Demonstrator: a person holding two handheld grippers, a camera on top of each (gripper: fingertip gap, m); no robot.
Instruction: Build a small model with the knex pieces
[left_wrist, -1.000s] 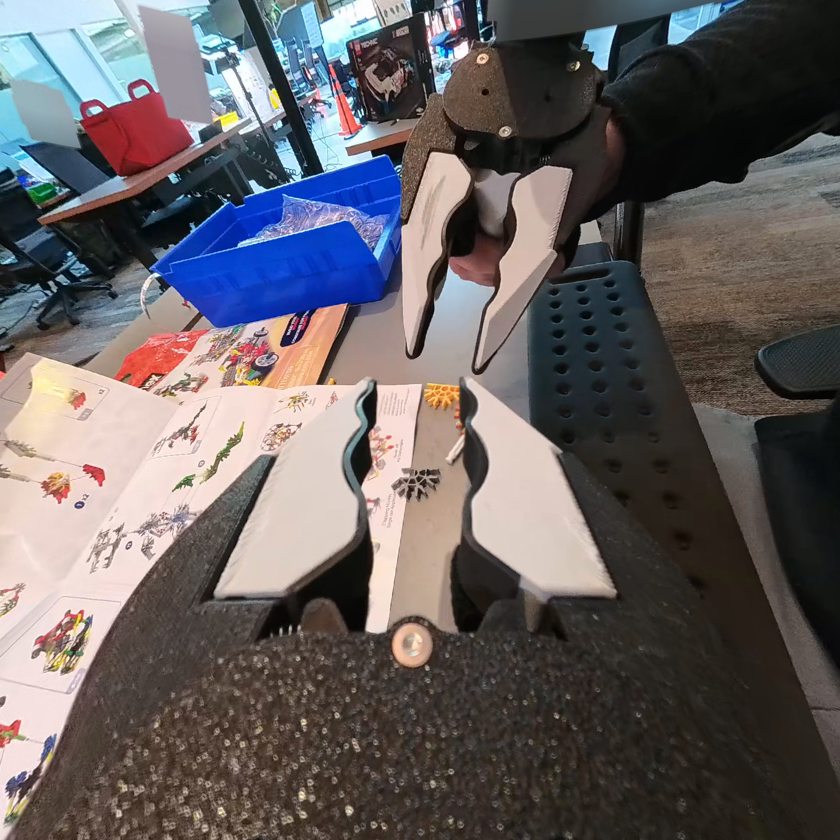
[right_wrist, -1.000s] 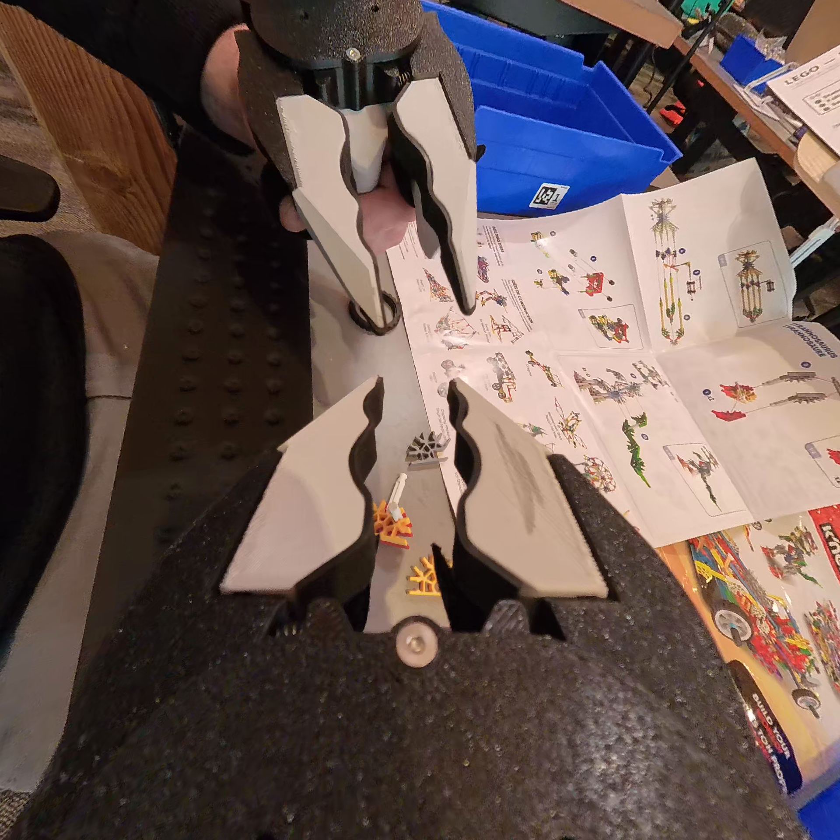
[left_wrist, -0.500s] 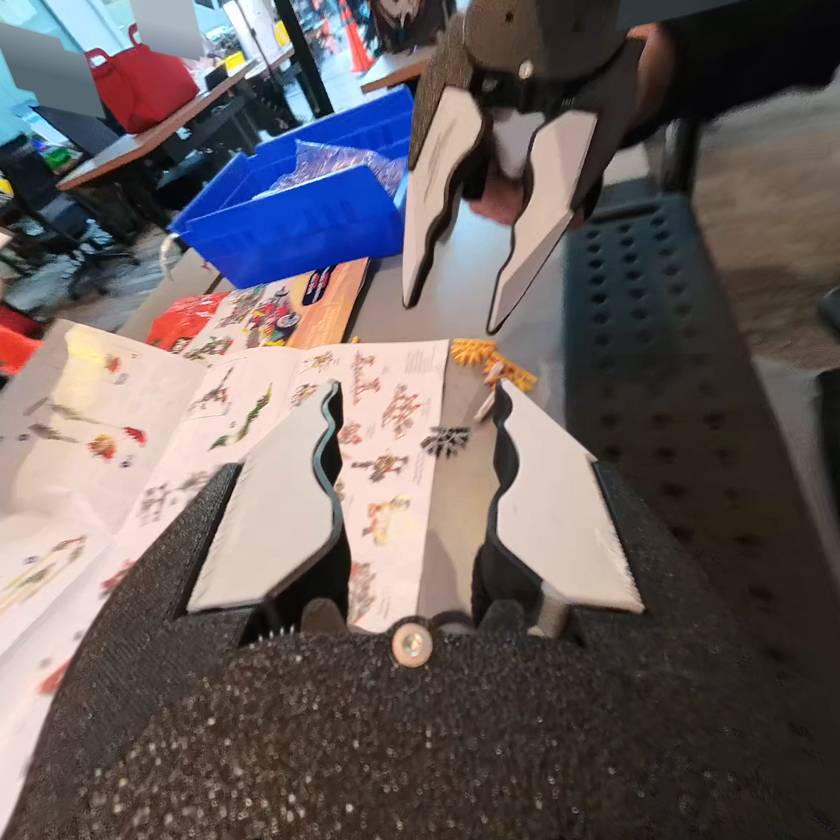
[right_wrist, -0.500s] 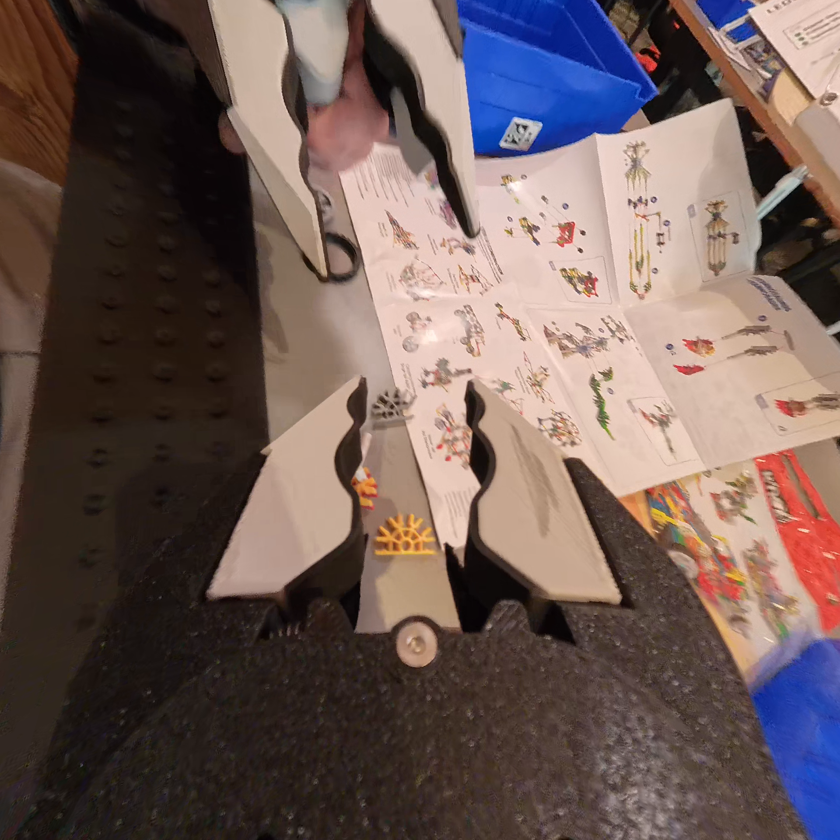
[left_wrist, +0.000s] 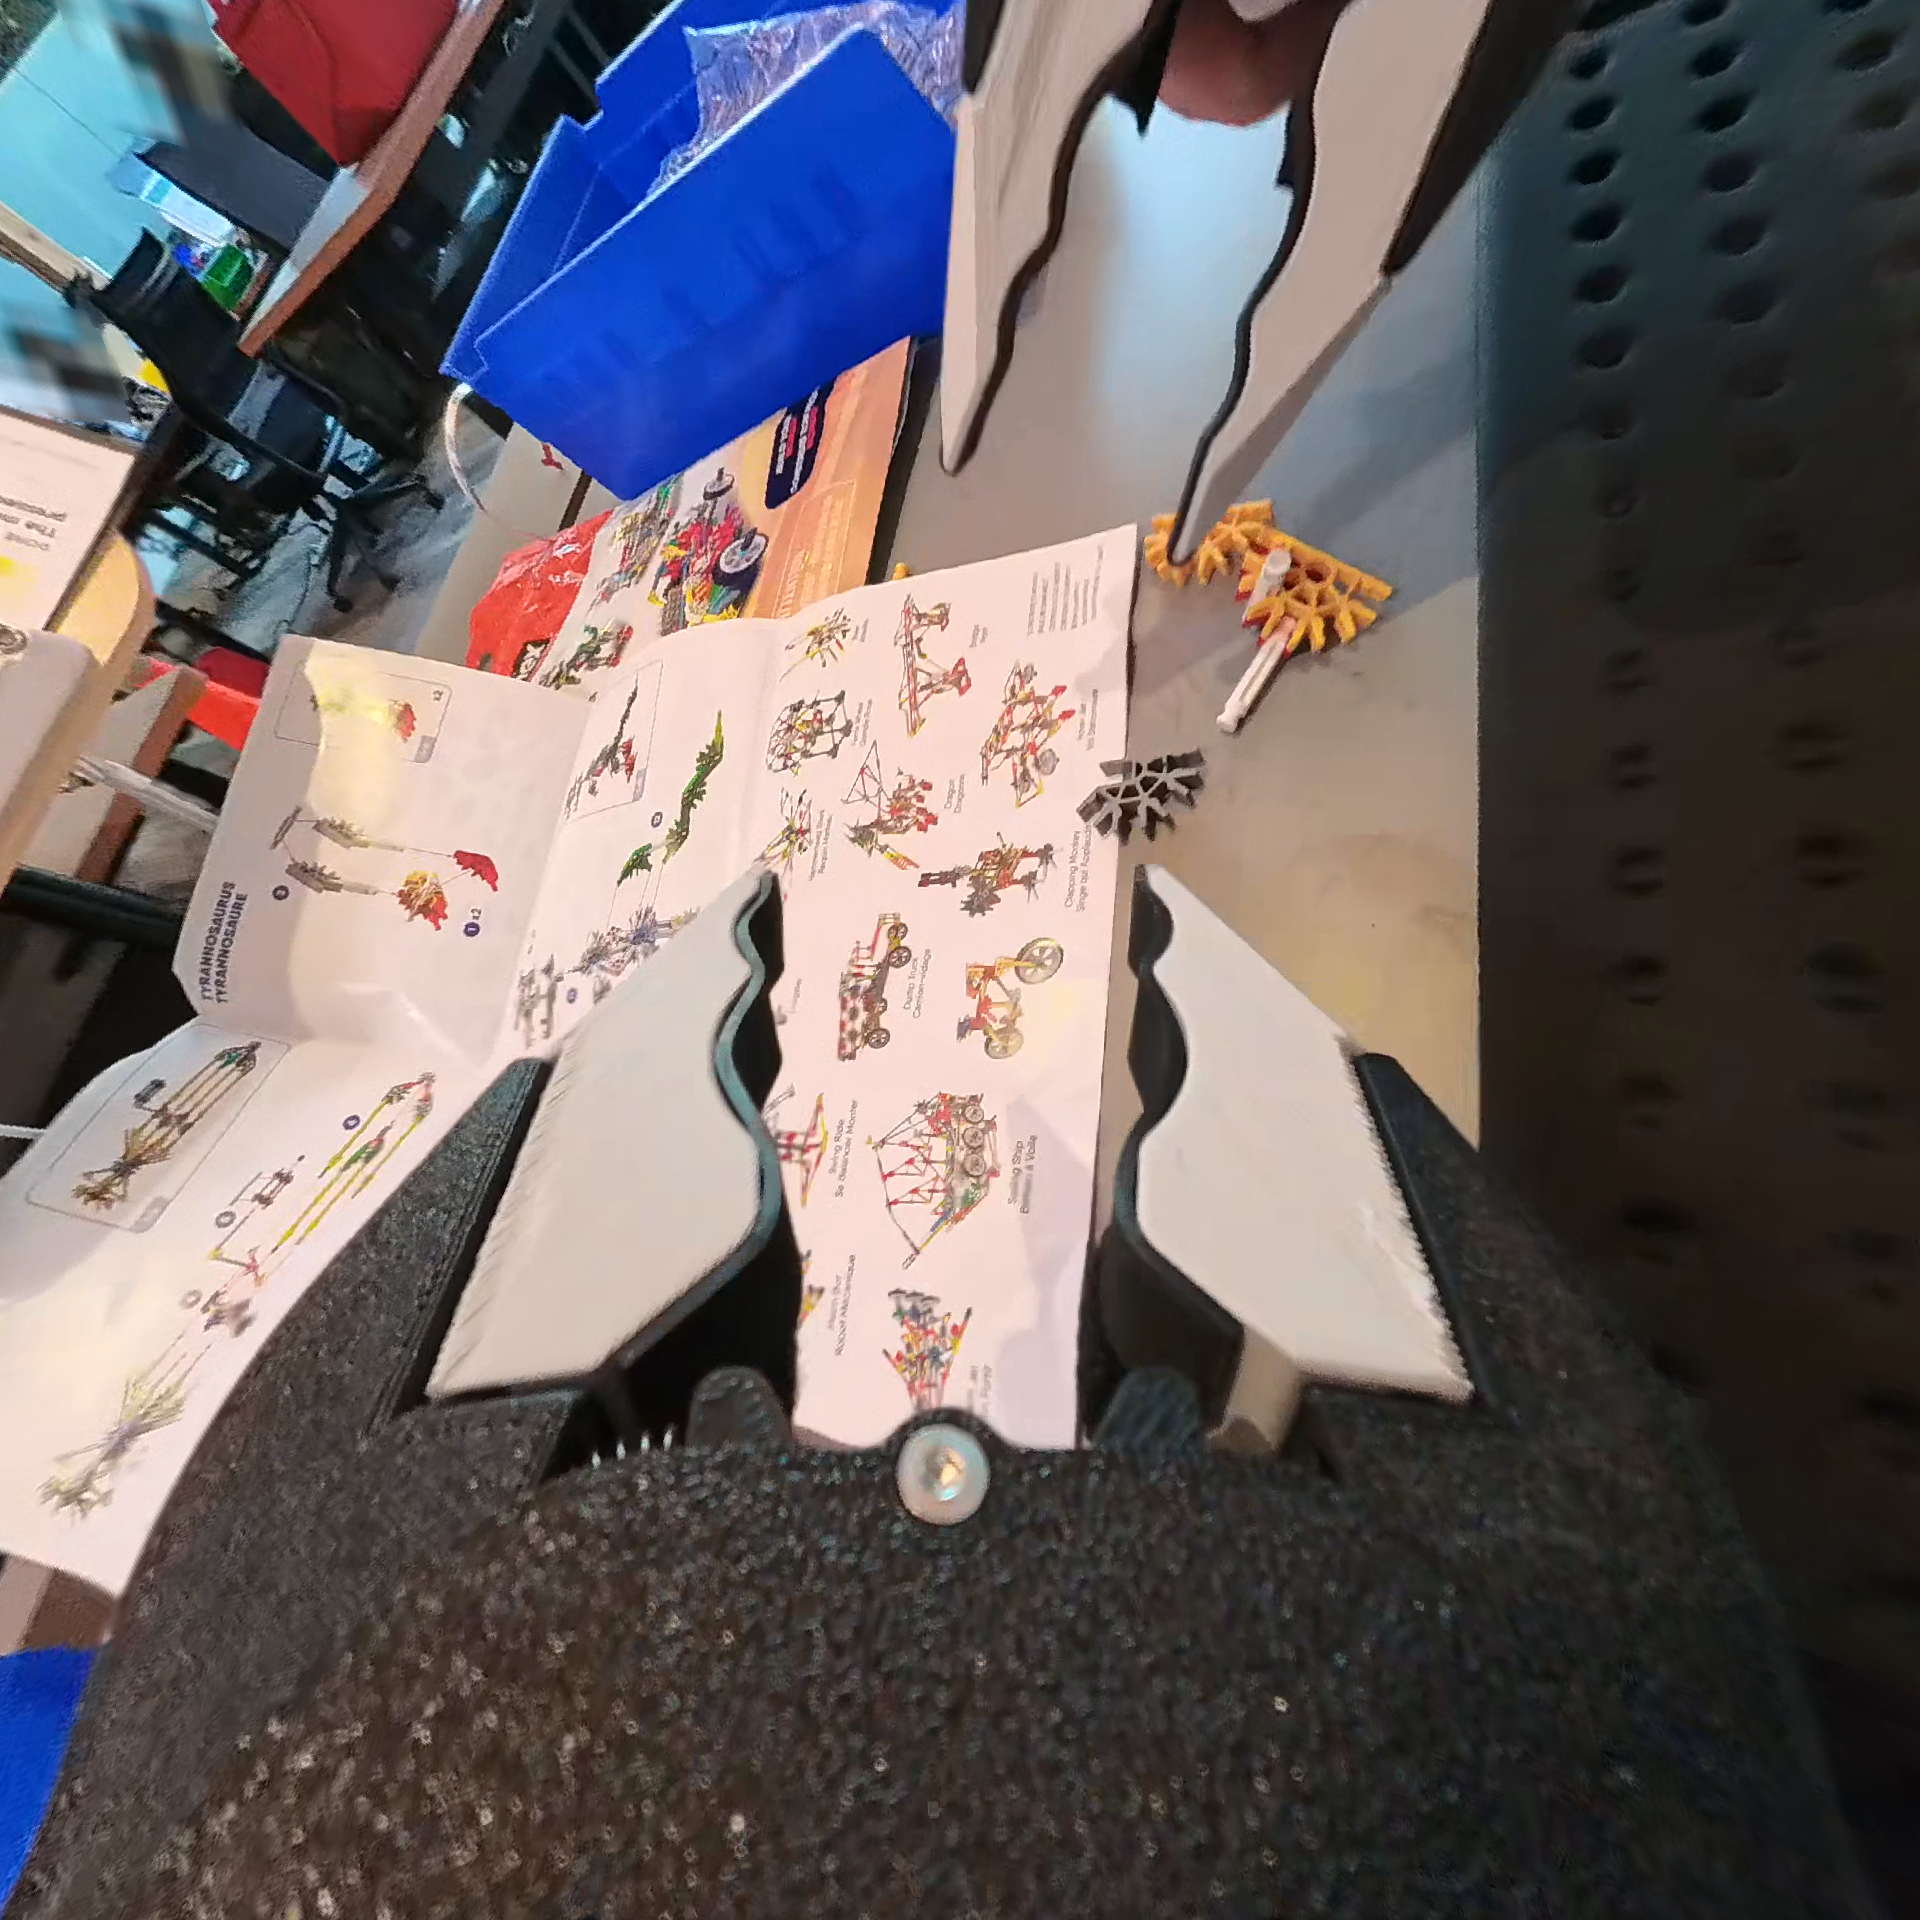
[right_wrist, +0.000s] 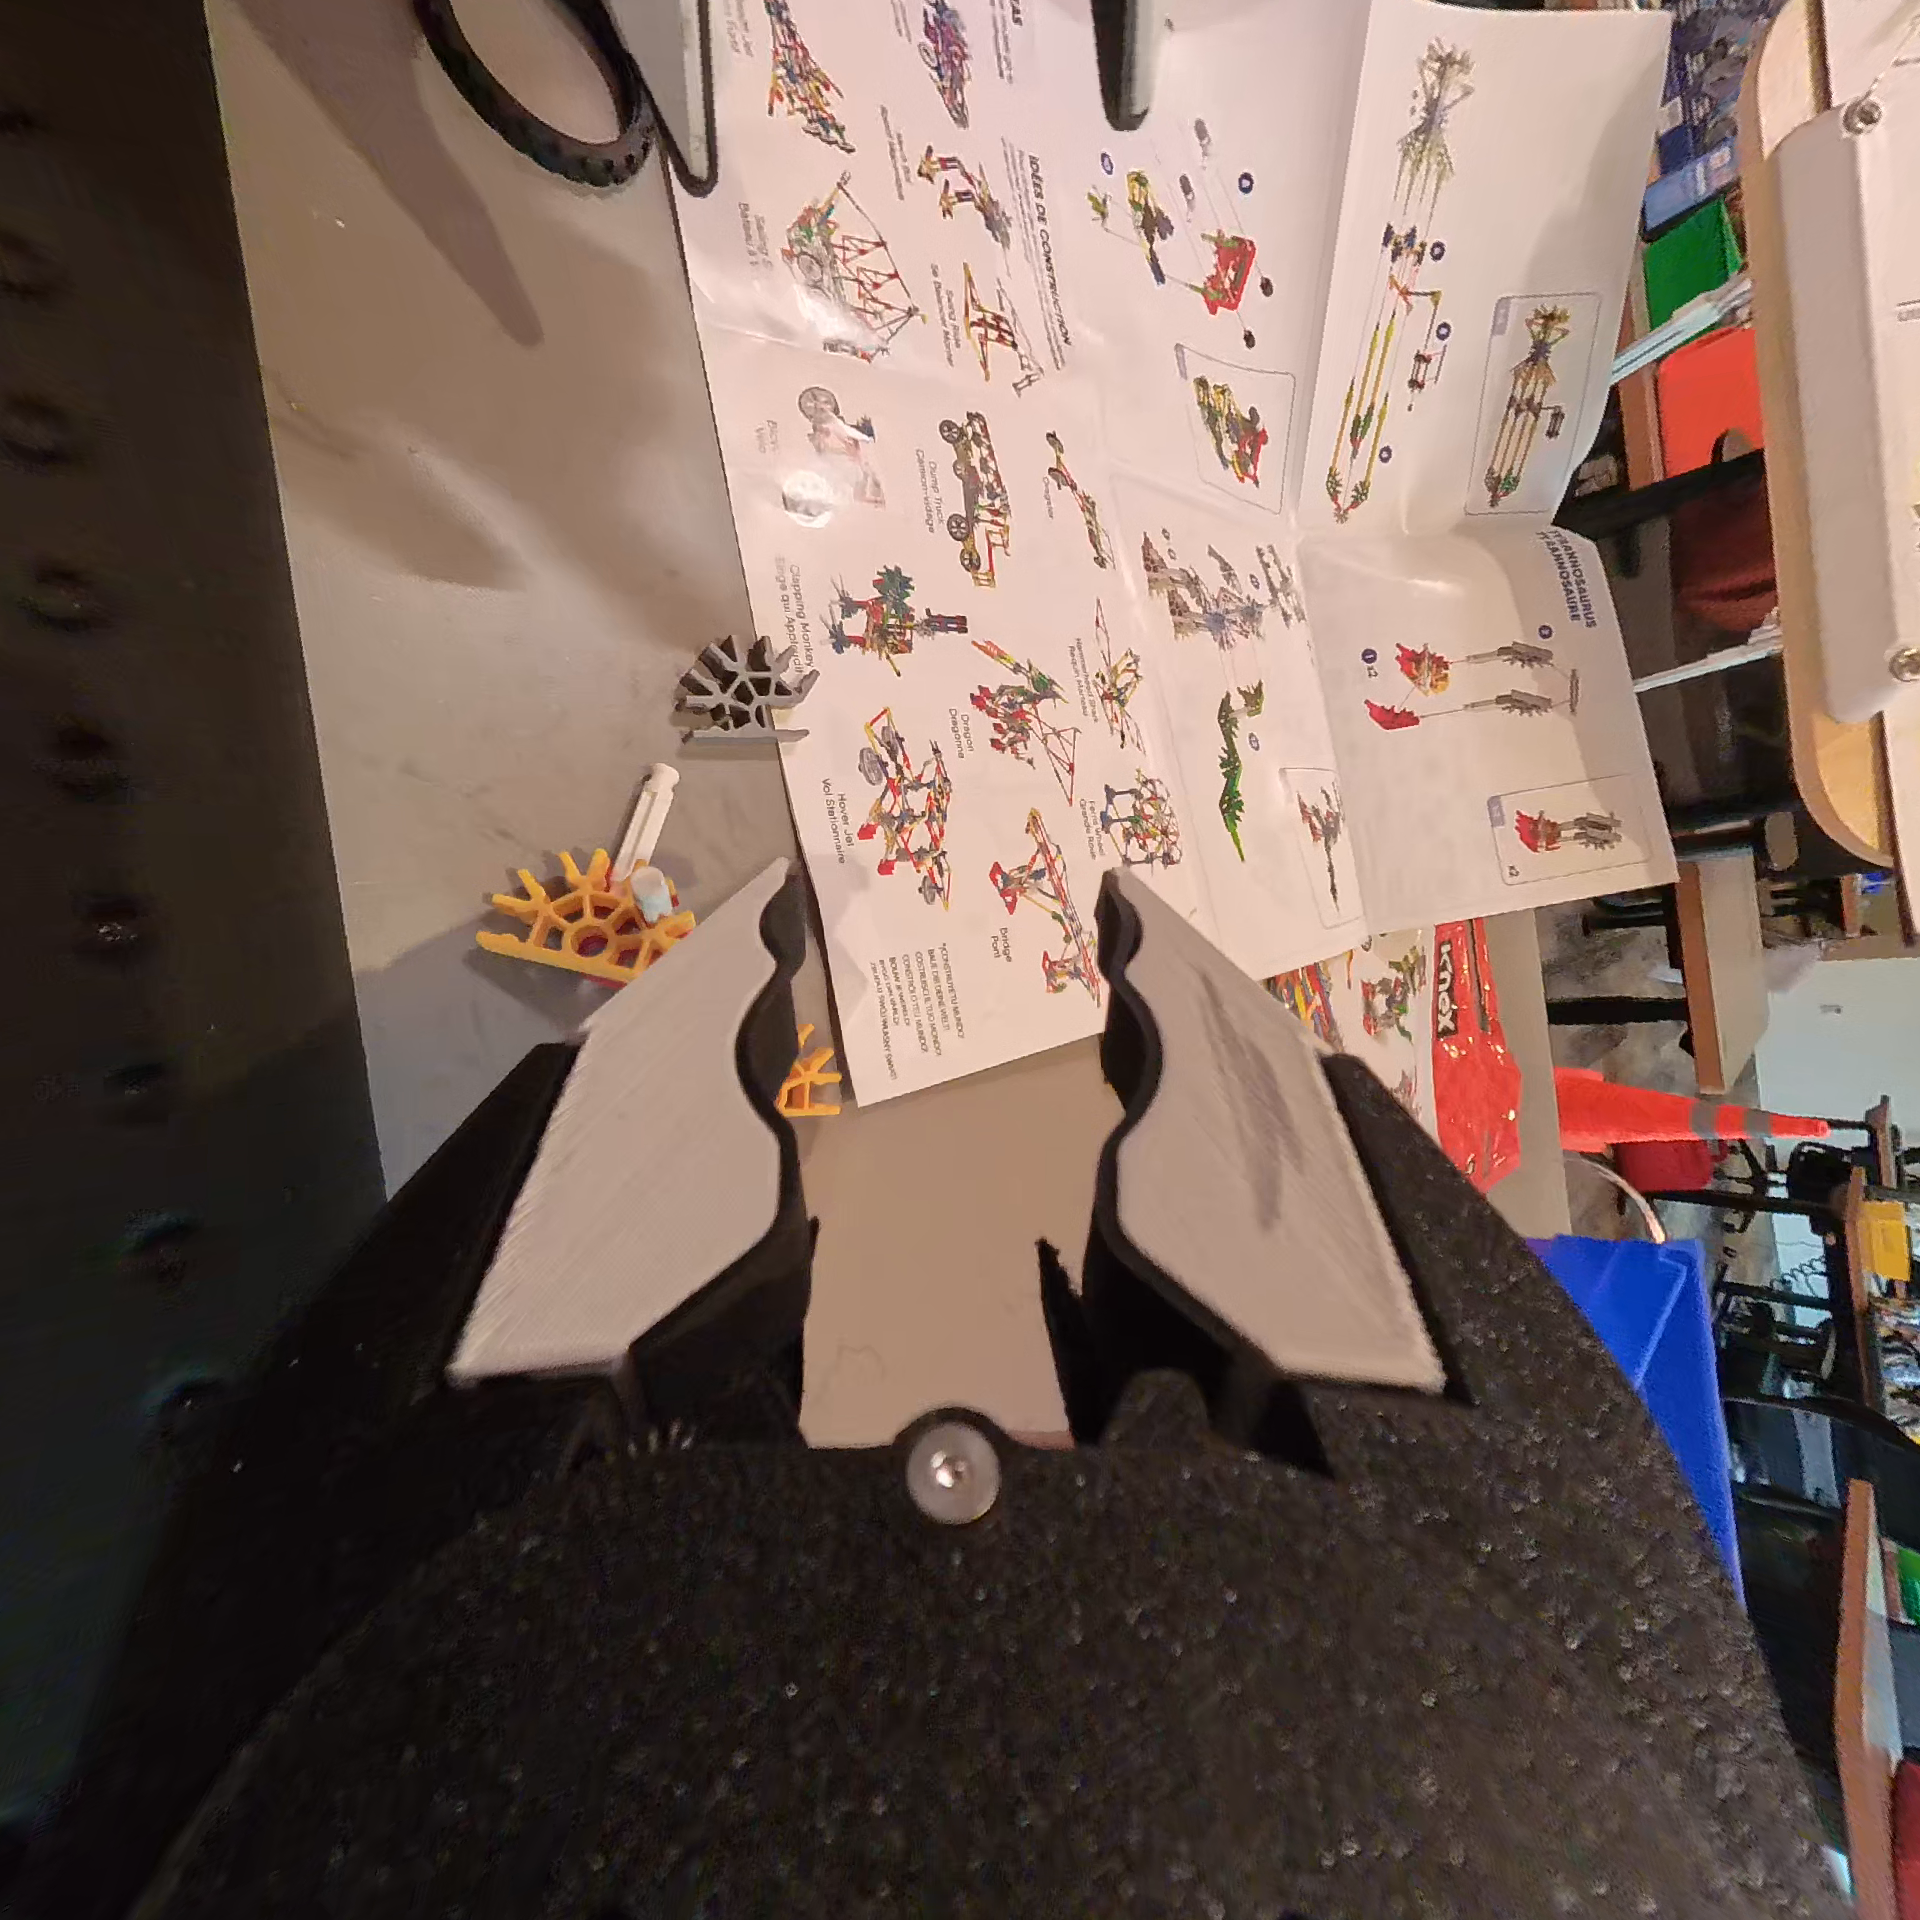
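Grey bench (left_wrist: 1299, 935) carries everything; a black perforated panel (left_wrist: 1704, 727) runs along its edge. A blue bin (left_wrist: 707, 270) stands at the far end in the left wrist view, with a printed toy box lid (left_wrist: 821, 499) lying flat just in front of it. An unfolded instruction sheet (left_wrist: 935, 831) is spread flat beside the loose parts, pictures up, probably so it can be read while working. Left gripper (left_wrist: 951, 904): jaws wide apart, empty, hovering over the sheet's edge; the grey snowflake connector (left_wrist: 1143, 795) lies just ahead and right of its tips, touching the sheet's edge. Right gripper (right_wrist: 951, 883): jaws apart, empty, also over the sheet's near corner. In the left wrist view one right fingertip comes down at the yellow connector cluster (left_wrist: 1273, 582), which has a white rod (left_wrist: 1252, 675) stuck through it; contact not certain. A lone yellow connector (right_wrist: 808, 1081) lies partly hidden behind the right gripper's finger. A black rubber tyre (right_wrist: 540, 94) rests near the left gripper's tips.
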